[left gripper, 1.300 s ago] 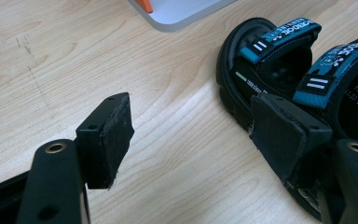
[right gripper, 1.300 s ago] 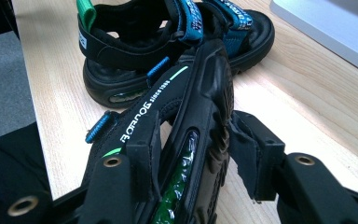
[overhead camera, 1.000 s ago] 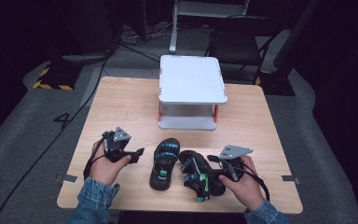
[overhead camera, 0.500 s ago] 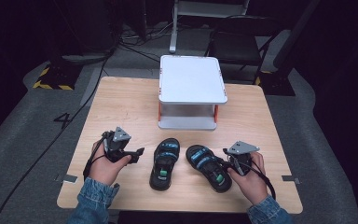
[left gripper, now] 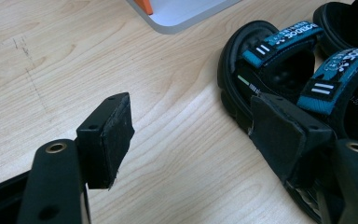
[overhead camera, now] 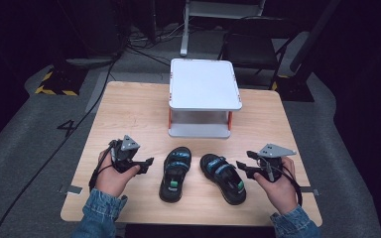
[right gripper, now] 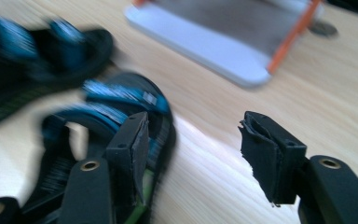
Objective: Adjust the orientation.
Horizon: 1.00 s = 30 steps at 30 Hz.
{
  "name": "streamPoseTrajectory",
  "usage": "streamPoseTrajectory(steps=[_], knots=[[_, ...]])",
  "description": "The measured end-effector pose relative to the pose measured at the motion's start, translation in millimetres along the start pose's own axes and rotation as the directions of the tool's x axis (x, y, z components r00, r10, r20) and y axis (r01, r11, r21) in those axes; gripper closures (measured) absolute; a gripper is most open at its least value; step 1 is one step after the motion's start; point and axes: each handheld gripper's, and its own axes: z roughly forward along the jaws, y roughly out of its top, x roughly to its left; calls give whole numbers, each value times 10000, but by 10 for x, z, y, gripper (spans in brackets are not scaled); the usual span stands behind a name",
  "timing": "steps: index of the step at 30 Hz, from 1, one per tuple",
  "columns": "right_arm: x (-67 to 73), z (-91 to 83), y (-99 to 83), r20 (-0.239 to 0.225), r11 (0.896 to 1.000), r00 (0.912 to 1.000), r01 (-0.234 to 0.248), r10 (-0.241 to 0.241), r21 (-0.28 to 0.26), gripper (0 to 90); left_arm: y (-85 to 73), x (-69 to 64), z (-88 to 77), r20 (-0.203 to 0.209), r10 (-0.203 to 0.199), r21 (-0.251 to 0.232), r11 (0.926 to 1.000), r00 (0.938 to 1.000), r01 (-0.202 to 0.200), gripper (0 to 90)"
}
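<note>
Two black sandals with blue straps lie side by side on the wooden table (overhead camera: 129, 114): the left sandal (overhead camera: 174, 173) (left gripper: 279, 65) (right gripper: 32, 51) and the right sandal (overhead camera: 223, 178) (left gripper: 349, 18) (right gripper: 121, 105). My left gripper (overhead camera: 148, 161) (left gripper: 200, 135) rests just left of the left sandal, open, with bare wood between its pads. My right gripper (overhead camera: 242, 168) (right gripper: 200, 149) sits just right of the right sandal. Its jaws have just been opening and nothing is between them. The right gripper view is blurred.
A white two-level stand (overhead camera: 203, 84) (right gripper: 205, 42) with orange posts stands at the back middle of the table; a corner of its base (left gripper: 182, 11) shows in the left gripper view. Black chairs and cables lie on the floor beyond the table.
The right sandal went from tipped up at the right gripper to lying flat on the table. The right gripper let go of it and drew back to the right. The left gripper stayed put.
</note>
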Motion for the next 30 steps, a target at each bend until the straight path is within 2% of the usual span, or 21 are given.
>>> streamPoseTrajectory(steps=[1,2,3,4,5,6,8,9,10,14,15,17,22,23,24,25,26,27,28,29,30], knots=[[25,-19,38,-396,9996,9989,258,-264,-140,415,-11,-6,-3,17,-24,32,10000,10000,24,296],[102,-20,115,-989,9908,9865,1335,-1305,240,414,-37,-12,-12,28,-67,51,10000,10000,67,296],[102,-20,115,-989,9908,9865,1335,-1305,240,414,-37,-12,-12,28,-67,51,10000,10000,67,296],[182,68,144,-1293,9596,9680,2340,-2150,1561,337,-57,-14,-26,35,-81,116,9999,10000,80,295],[182,68,144,-1293,9596,9680,2340,-2150,1561,337,-75,-15,-32,14,-102,98,9999,9999,101,295],[224,116,141,-1274,9376,9582,2783,-2561,2085,353,-92,-20,-41,17,-164,113,9998,9999,163,295],[310,253,128,-903,9021,9330,3599,-3483,2383,372,-122,-19,-68,10,-105,180,9998,9999,105,294],[310,253,128,-903,9021,9330,3599,-3483,2383,372,-135,-23,-80,-15,-124,184,9998,9999,125,294],[345,321,139,-1088,8885,9215,3884,-3729,2442,397,-171,-27,-112,-72,-114,167,9998,9999,115,294],[376,393,166,-1261,8726,9095,4156,-3961,2565,449,-241,-24,-157,-89,-243,197,9995,9997,245,292],[383,407,179,-1289,8689,9057,4238,-4039,2556,487,-258,-19,-170,-136,-275,201,9994,9995,278,292],[403,405,220,-1326,8589,8944,4472,-4272,2495,663,-286,-16,-191,-152,-385,220,9990,9991,388,291],[410,363,286,-1178,8682,9039,4277,-4111,2517,724,-351,-17,-225,-176,-524,196,9984,9985,528,290],[417,364,295,-1096,8757,9112,4120,-3972,2519,736,-363,-18,-230,-182,-541,217,9983,9984,545,290],[437,379,318,-1006,8922,9240,3823,-3688,2406,757,-381,-21,-241,-234,-568,254,9980,9981,574,290],[437,379,318,-1006,8922,9240,3823,-3688,2406,757,-381,-21,-241,-234,-568,254,9980,9981,574,290],[450,384,329,-933,8993,9297,3683,-3563,2359,762,-392,-24,-246,-240,-584,220,9980,9980,589,290],[470,401,343,-819,9113,9385,3452,-3354,2245,764,-401,-33,-250,-263,-627,216,9978,9977,633,290],[505,440,358,-723,9315,9554,2951,-2862,2126,767,-419,-45,-257,-230,-587,201,9980,9980,592,290],[505,440,358,-723,9315,9554,2951,-2862,2126,767,-419,-45,-257,-230,-587,201,9980,9980,592,290],[552,499,363,-780,9436,9637,2661,-2555,1971,769,-444,-55,-270,-223,-570,280,9979,9981,576,289]])
